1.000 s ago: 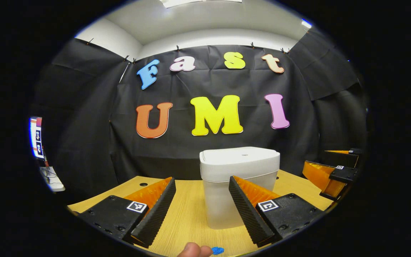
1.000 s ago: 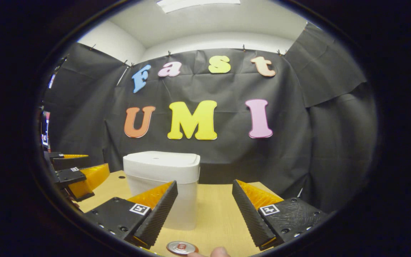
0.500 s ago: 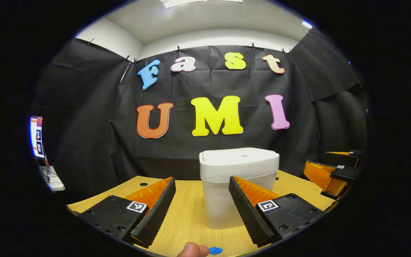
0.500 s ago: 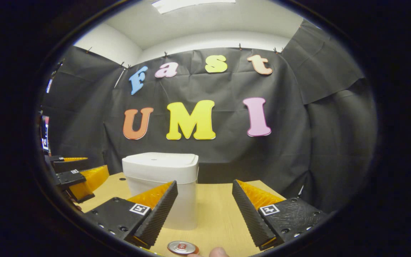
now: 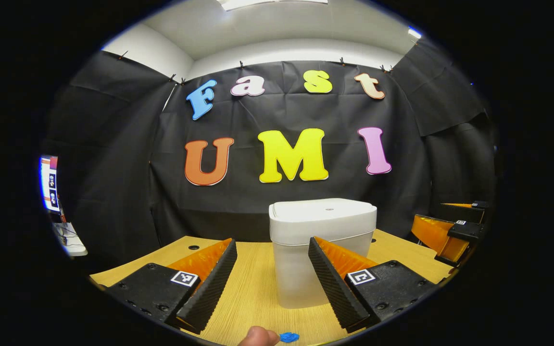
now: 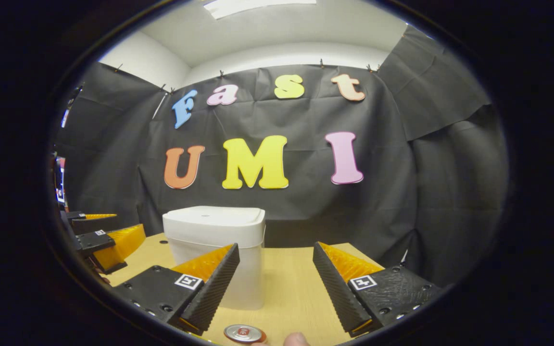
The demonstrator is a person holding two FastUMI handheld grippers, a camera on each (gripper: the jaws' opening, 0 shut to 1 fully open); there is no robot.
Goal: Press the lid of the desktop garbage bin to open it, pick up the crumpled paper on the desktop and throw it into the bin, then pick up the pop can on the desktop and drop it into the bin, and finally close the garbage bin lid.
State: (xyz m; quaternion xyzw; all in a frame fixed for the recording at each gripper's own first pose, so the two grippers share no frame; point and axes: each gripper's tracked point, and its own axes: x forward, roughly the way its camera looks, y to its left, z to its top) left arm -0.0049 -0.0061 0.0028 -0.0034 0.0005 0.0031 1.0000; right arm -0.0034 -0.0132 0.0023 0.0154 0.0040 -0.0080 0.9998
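Observation:
The white desktop bin stands on the wooden table with its lid down. In the left gripper view my left gripper is open just in front of it, nothing between the fingers. A small blue scrap lies at the bottom edge, too little of it showing to tell what it is. In the right gripper view the bin is left of centre and the pop can's top shows low between the fingers. My right gripper is open above the can, empty.
The wooden table runs back to the black cloth wall. Each gripper shows at the side of the other's view: the right gripper and the left gripper, both flanking the bin. A person's fingertip pokes in at the bottom.
Both grippers stay open and empty. The right gripper has drifted slightly to the right; the bin sits a little further left in its view. The lid has stayed down.

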